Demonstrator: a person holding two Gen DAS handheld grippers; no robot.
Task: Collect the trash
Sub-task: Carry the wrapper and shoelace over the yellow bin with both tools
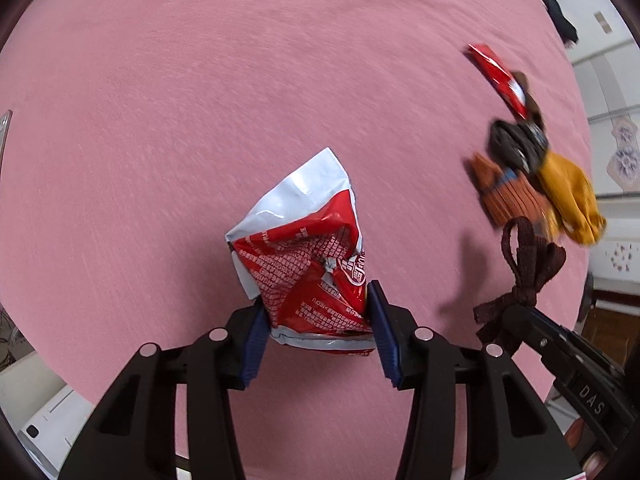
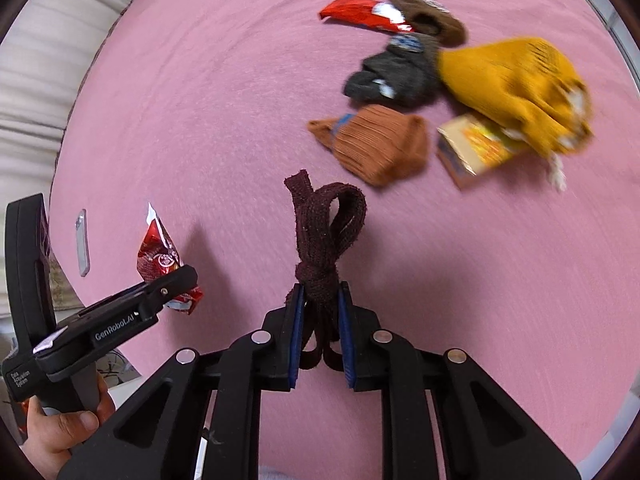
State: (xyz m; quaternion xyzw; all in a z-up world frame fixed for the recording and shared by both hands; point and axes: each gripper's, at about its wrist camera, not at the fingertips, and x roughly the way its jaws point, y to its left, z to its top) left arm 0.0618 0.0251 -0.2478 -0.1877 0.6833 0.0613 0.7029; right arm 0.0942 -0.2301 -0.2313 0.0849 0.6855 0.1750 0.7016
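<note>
A crumpled red and white snack wrapper (image 1: 304,240) hangs above the pink cover (image 1: 200,100), with my left gripper (image 1: 316,300) shut on its lower part. In the right wrist view the same wrapper (image 2: 158,252) sticks out of the left gripper (image 2: 176,280) at the left. My right gripper (image 2: 321,288) is shut on the knot of a dark maroon fabric strap (image 2: 324,220), whose loops stand up past the fingertips. The strap (image 1: 528,256) and the right gripper (image 1: 516,312) also show at the right edge of the left wrist view.
Lying on the pink cover (image 2: 200,100) at the back right are a red wrapper (image 2: 360,14), a brown sock (image 2: 428,12), a dark grey sock (image 2: 396,72), a yellow knit piece (image 2: 516,84), an orange-brown sock (image 2: 380,144) and a small yellow box (image 2: 472,148). A flat grey object (image 2: 82,240) lies at the left.
</note>
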